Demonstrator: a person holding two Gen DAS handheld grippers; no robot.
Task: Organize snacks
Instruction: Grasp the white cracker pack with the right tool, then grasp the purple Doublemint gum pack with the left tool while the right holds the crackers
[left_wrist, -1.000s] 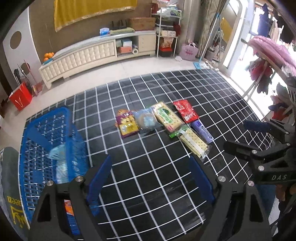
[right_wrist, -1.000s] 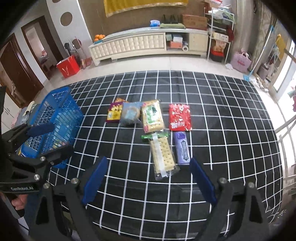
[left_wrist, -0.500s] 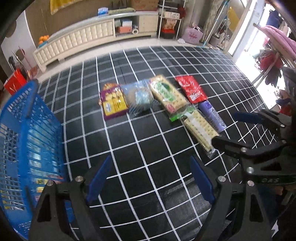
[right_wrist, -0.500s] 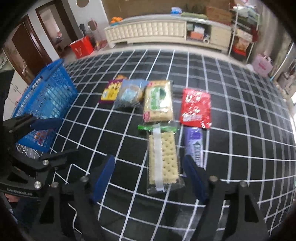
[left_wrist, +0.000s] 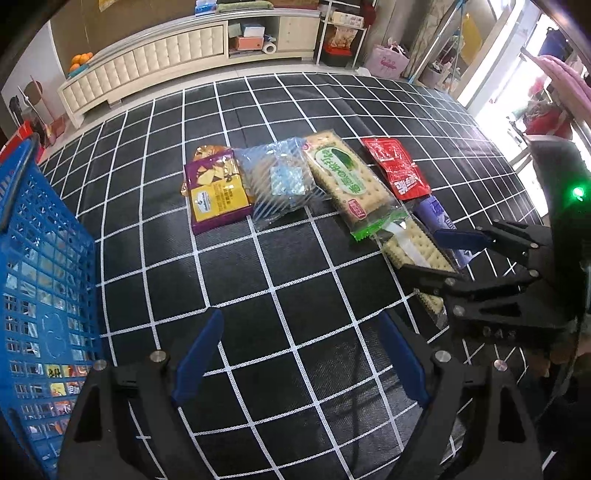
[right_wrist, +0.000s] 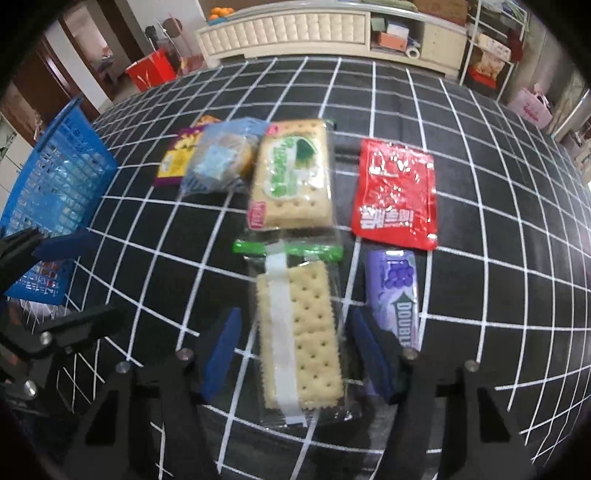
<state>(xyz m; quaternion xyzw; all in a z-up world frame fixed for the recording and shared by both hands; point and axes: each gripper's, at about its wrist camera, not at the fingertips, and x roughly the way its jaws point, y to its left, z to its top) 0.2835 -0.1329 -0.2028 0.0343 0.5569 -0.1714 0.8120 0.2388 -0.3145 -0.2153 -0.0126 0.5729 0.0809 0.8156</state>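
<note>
Right wrist view, centre: your right gripper (right_wrist: 293, 354) stands with its jaws apart, one blue pad on each side of the clear-wrapped cracker pack (right_wrist: 297, 332), which lies flat on the black grid cloth (right_wrist: 480, 229). Nothing is clamped yet. Just right of the pack, at lower centre-right, lies the purple gum pack (right_wrist: 397, 295), close beside the right-hand pad. Above it sits the red pouch (right_wrist: 395, 192); above the cracker pack, at upper centre, the green-labelled cracker pack (right_wrist: 291, 177) touches or overlaps its green sealed end.

Left wrist view, bottom centre: your left gripper (left_wrist: 299, 362) is also spread wide and holds nothing, over bare cloth. The blue basket (left_wrist: 44, 288), the likely destination, fills the left edge of that frame and already holds some packets. The striped clear bag (left_wrist: 282, 182) and the purple-and-yellow chip bag (left_wrist: 216, 188) lie in mid-frame.

To grip well, keep the pads centred across the pack's short width, lower until they reach the cloth, and close gently: the crackers appear brittle and the film slippery. Keep the right-hand pad clear of the gum pack so that you lift one item only.
</note>
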